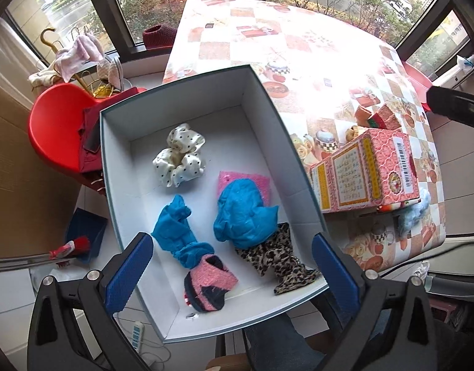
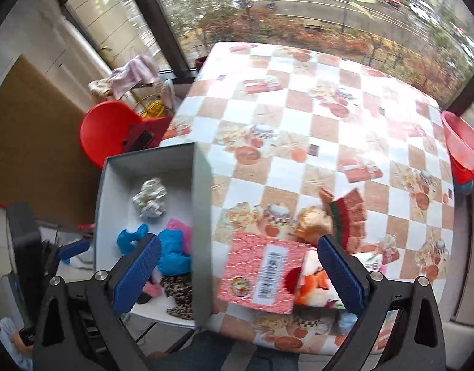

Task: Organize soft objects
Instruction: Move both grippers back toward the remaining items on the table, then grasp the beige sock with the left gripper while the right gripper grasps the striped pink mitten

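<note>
Checkered tablecloth (image 2: 298, 142) spreads beyond the white box (image 1: 267, 99), which already holds a scrunchie (image 1: 179, 154) and cloths; plush items (image 2: 314, 222) beside it remain. Left gripper (image 1: 233, 266) and right gripper (image 2: 237, 266) gape wide, empty.

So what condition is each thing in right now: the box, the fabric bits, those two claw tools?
White cardboard box: open, no lid.
White polka-dot scrunchie: in the box, bunched.
Two blue cloths: in the box, crumpled.
Leopard-print fabric: in the box, partly under a blue cloth.
Pink patterned carton: on the table, closed.
Left gripper: open, empty.
Right gripper: open, empty.
</note>
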A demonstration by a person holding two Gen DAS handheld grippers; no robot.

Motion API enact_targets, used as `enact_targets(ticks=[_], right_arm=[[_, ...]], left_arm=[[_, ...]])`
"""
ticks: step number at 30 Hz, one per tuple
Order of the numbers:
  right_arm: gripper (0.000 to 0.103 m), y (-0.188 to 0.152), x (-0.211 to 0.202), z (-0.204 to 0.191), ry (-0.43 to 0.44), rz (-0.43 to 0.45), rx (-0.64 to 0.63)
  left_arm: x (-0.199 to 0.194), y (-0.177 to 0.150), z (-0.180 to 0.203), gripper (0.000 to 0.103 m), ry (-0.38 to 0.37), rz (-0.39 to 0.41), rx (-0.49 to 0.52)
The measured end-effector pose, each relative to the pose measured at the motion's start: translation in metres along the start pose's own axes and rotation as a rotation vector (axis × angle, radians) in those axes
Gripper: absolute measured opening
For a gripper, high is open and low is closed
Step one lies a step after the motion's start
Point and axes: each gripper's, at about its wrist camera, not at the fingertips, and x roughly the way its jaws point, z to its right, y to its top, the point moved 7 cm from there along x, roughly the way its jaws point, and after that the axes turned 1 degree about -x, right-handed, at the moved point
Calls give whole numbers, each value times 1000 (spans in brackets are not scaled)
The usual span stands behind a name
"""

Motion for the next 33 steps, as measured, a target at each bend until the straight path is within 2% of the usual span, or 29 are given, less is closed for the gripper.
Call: enact_targets(ticks=[5, 9, 14, 19, 24, 33], right_arm=[[102, -1, 41, 98, -130, -96, 170], [102, -17, 83, 154, -175, -222, 252], [102, -24, 132, 169, -114, -316, 269], [102, -32, 173, 185, -156, -407, 214], [102, -44, 179, 232, -188, -426, 253], [102, -70, 153, 333, -248, -402, 397]], left_arm=[[1, 10, 12, 103, -6, -23, -24], [-2, 23, 24, 103, -7, -23, -42], [-1, 44, 48, 103, 1, -28, -41], [5, 66, 87, 103, 2, -42, -6], [15, 86, 128, 103, -21, -66, 31], [52, 121, 205, 103, -46, -161, 59]])
